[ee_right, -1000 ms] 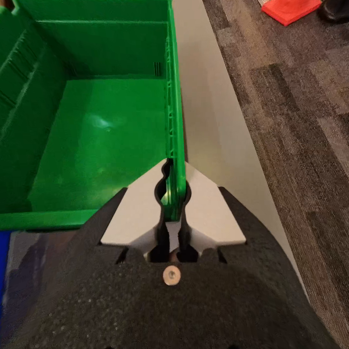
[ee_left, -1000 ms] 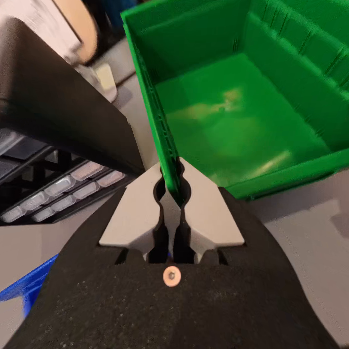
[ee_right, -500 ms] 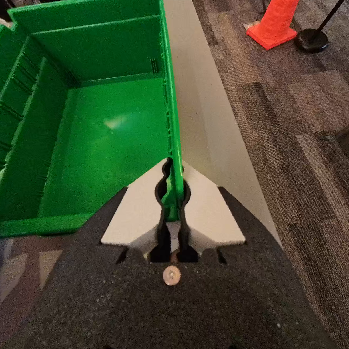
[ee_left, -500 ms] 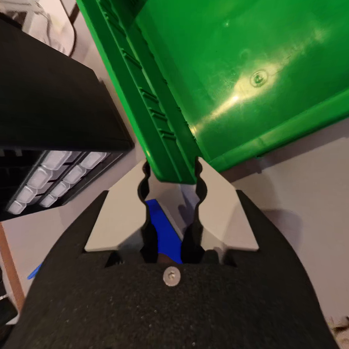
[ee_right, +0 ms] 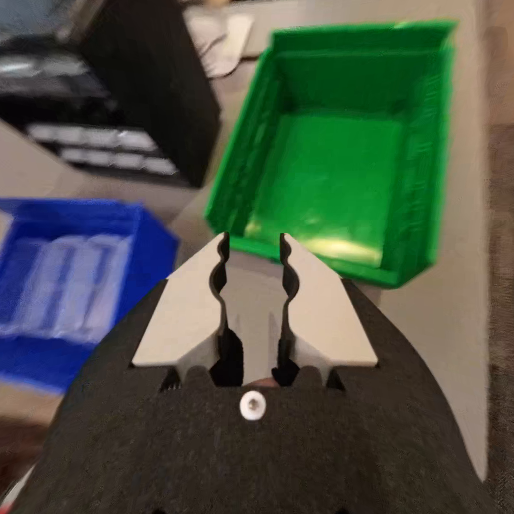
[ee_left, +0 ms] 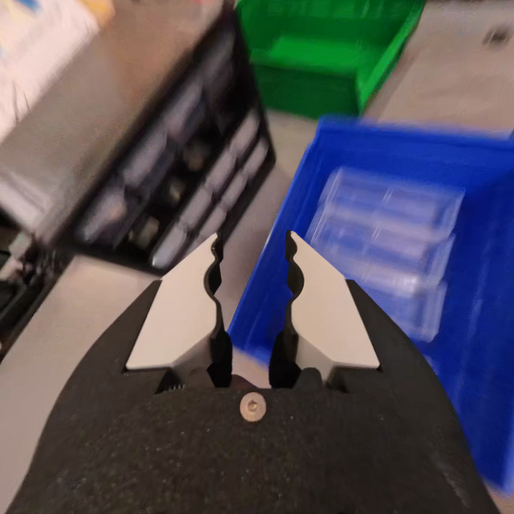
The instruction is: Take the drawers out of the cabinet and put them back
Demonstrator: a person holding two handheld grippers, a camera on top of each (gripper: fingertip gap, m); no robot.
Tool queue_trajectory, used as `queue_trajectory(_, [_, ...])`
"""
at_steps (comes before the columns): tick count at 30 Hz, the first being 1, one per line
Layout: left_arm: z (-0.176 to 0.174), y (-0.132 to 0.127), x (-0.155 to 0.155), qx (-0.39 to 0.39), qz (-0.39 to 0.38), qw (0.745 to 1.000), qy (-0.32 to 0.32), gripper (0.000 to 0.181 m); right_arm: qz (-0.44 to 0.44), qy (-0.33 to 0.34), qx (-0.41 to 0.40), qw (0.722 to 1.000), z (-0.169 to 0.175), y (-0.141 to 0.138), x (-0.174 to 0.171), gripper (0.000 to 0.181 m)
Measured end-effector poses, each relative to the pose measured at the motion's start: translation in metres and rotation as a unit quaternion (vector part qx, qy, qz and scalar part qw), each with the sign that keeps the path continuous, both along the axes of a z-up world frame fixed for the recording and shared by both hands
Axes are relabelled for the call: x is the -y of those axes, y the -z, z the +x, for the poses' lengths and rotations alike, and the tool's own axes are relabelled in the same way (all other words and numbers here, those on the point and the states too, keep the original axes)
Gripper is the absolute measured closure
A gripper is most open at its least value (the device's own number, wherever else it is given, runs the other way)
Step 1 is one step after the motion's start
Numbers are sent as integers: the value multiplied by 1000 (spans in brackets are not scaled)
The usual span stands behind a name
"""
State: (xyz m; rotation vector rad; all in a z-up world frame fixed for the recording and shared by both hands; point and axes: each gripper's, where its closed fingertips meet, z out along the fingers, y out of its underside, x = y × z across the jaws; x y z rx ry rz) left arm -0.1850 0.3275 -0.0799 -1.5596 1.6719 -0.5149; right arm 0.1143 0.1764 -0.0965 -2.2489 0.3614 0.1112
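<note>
A black small-parts cabinet (ee_left: pixel 178 172) with clear drawers stands on the table, left of centre in the left wrist view and at the upper left in the right wrist view (ee_right: pixel 133 111). Several clear drawers (ee_left: pixel 389 244) lie in a blue bin (ee_left: pixel 417 155); the bin and its drawers (ee_right: pixel 66 283) also show at the left in the right wrist view. An empty green bin (ee_right: pixel 333 167) sits behind, also in the left wrist view (ee_left: pixel 314 55). My left gripper (ee_left: pixel 253 239) is open and empty above the blue bin's left wall. My right gripper (ee_right: pixel 253 239) is open and empty before the green bin.
The table's right edge (ee_right: pixel 484 194) runs close beside the green bin, with carpet floor (ee_right: pixel 500 250) beyond. A white object (ee_left: pixel 36 55) lies at the far left behind the cabinet. Both views are motion-blurred.
Both grippers let go of the green bin's walls and opened, the left first, the right after. Both pulled back; the green bin now rests on the table, and the blue bin came into view.
</note>
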Motion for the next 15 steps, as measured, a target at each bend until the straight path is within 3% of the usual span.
queue_trajectory(3, [-57,54,-32,-27,-78,997,6,136,-84,-112,-108,984,-103,8,4,143])
queue_trajectory(6, [-61,76,-48,1,-131,991,4,133,-154,-159,-87,971,-158,33,7,139])
queue_trajectory(9, [-54,99,-47,-9,-165,986,27,134,-217,-133,-48,966,-174,62,18,141])
queue_trajectory(11, [-52,115,-32,-29,-186,979,75,167,-266,-122,-32,956,-177,82,29,161])
queue_trajectory(12, [-51,117,-32,-24,-178,980,79,170,-289,-118,-16,950,-178,92,35,174])
queue_trajectory(15, [-66,117,-16,-27,-193,977,91,177,-324,-116,37,938,-173,95,32,176])
